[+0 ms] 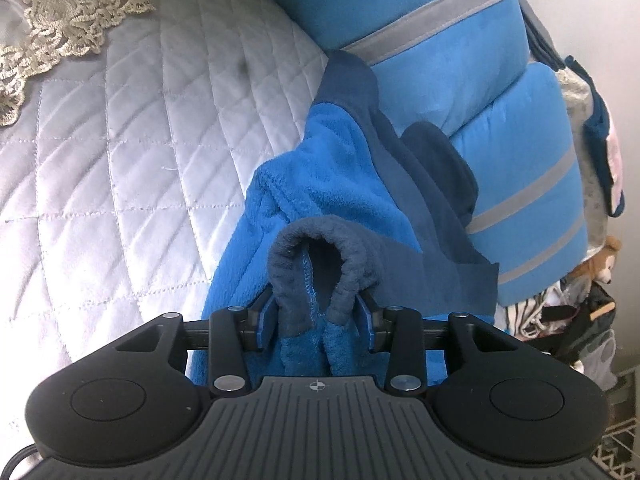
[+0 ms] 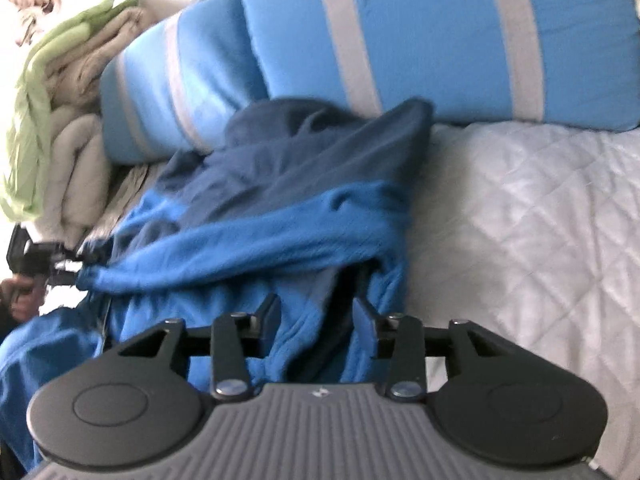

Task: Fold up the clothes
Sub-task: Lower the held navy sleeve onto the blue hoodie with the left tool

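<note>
A two-tone blue fleece garment (image 1: 320,184) lies rumpled on the quilted bed against the pillows. Its dark blue cuff (image 1: 316,248) stands as a loose loop between the fingers of my left gripper (image 1: 316,320), filling the gap unsqueezed; the jaws stand apart. In the right wrist view the same garment (image 2: 280,208) spreads from the pillows toward me. My right gripper (image 2: 318,320) is open over a bright blue fold, with cloth lying loose between its fingers. The left gripper (image 2: 82,260) shows at the left edge, a hand (image 2: 18,292) holding it, tips at the garment's edge.
Two blue pillows with grey stripes (image 1: 440,60) (image 2: 420,32) lean behind the garment. The pale quilted cover (image 1: 140,160) (image 2: 520,220) stretches beside it, with lace trim (image 1: 60,28). Folded green and beige blankets (image 2: 60,100) are stacked by the pillows. Clutter and a stuffed toy (image 1: 604,260) lie past the bed's edge.
</note>
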Motion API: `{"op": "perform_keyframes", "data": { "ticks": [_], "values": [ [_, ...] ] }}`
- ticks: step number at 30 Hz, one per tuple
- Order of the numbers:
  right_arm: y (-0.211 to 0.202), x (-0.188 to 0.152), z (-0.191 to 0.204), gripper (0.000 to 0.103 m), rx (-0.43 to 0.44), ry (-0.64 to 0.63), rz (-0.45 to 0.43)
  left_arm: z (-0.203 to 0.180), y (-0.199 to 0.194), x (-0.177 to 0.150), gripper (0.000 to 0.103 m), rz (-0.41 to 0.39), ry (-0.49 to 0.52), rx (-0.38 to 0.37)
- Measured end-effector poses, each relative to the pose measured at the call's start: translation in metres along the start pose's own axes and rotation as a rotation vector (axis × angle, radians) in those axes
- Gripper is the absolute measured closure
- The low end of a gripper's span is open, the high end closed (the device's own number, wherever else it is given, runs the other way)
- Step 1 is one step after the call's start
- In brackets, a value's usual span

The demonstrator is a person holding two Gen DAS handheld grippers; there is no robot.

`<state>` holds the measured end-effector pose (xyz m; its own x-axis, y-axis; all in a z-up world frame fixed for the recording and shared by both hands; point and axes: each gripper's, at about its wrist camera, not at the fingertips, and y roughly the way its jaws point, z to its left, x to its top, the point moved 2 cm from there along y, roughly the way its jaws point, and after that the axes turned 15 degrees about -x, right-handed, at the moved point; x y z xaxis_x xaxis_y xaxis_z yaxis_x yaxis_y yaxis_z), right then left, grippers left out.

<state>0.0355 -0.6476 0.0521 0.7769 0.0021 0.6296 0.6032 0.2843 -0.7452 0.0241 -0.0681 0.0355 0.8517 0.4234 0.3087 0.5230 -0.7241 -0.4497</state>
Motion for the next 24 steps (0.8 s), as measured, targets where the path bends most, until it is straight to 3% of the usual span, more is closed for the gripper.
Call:
{"op": "perform_keyframes", "data": {
  "ticks": [3, 7, 16, 18, 19, 20, 22, 24],
  "values": [
    [0.013, -0.006, 0.010, 0.037, 0.012, -0.016, 0.031, -0.001, -0.001, 0.001, 0.063, -0.016, -0.002, 0.003],
    [0.033, -0.009, 0.015, 0.029, -0.077, -0.034, 0.046, -0.001, -0.003, 0.003, 0.063, -0.030, -0.005, 0.006],
    [0.045, 0.002, 0.002, 0.031, -0.109, 0.097, -0.036, -0.001, -0.002, 0.005, 0.063, -0.046, -0.008, 0.006],
    [0.047, 0.002, -0.001, 0.041, -0.114, 0.114, -0.036, -0.001, -0.002, 0.005, 0.063, -0.056, -0.007, 0.007],
    [0.049, 0.003, -0.002, 0.071, -0.119, 0.119, -0.034, -0.002, -0.002, 0.006, 0.063, -0.061, -0.006, 0.007],
    [0.050, 0.002, -0.004, 0.080, -0.125, 0.128, -0.026, -0.002, -0.002, 0.006, 0.063, -0.065, -0.006, 0.007],
    [0.050, 0.001, -0.007, 0.090, -0.109, 0.151, -0.008, -0.001, -0.002, 0.006, 0.064, -0.070, -0.005, 0.014],
    [0.046, -0.002, -0.007, 0.093, -0.121, 0.141, -0.007, 0.001, -0.001, 0.005, 0.064, -0.071, -0.011, 0.027]
  ]
}}
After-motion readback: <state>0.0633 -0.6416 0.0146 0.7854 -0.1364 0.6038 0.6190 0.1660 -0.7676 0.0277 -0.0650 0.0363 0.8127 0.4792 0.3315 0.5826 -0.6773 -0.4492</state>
